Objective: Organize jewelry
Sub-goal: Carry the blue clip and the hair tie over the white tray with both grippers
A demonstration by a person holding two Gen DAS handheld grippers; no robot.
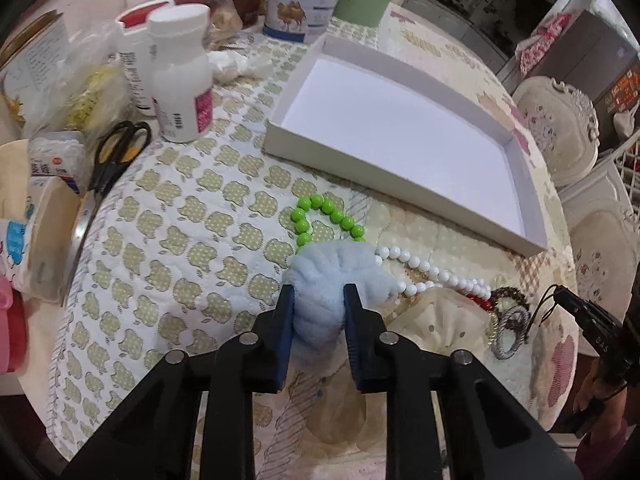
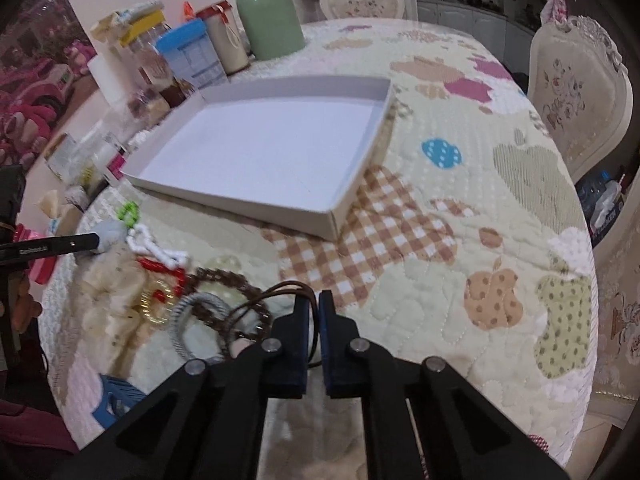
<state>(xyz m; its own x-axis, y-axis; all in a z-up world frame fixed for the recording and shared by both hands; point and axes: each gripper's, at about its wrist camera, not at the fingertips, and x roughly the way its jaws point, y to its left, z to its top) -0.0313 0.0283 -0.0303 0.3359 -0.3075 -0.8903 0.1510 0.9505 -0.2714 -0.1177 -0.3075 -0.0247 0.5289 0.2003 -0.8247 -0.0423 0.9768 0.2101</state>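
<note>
My left gripper (image 1: 318,294) is shut on a fluffy light-blue scrunchie (image 1: 336,276), just above the quilted table. Behind it lie a green bead bracelet (image 1: 326,216) and a white bead string (image 1: 432,272). A cream scrunchie (image 1: 436,320) and a grey ring (image 1: 510,336) lie to its right. My right gripper (image 2: 314,300) is shut on a thin brown cord loop (image 2: 256,308), near a brown bead bracelet (image 2: 224,284), red beads (image 2: 164,270) and a grey hair tie (image 2: 192,312). An empty white tray (image 2: 344,200) sits behind; it also shows in the left wrist view (image 1: 384,176).
White bottles (image 1: 182,76), scissors (image 1: 116,156), tins and packets crowd the table's left back. A green vase (image 2: 266,12) and jars stand behind the tray. Ornate chairs (image 2: 576,92) ring the right edge. The other gripper (image 2: 52,248) shows at far left.
</note>
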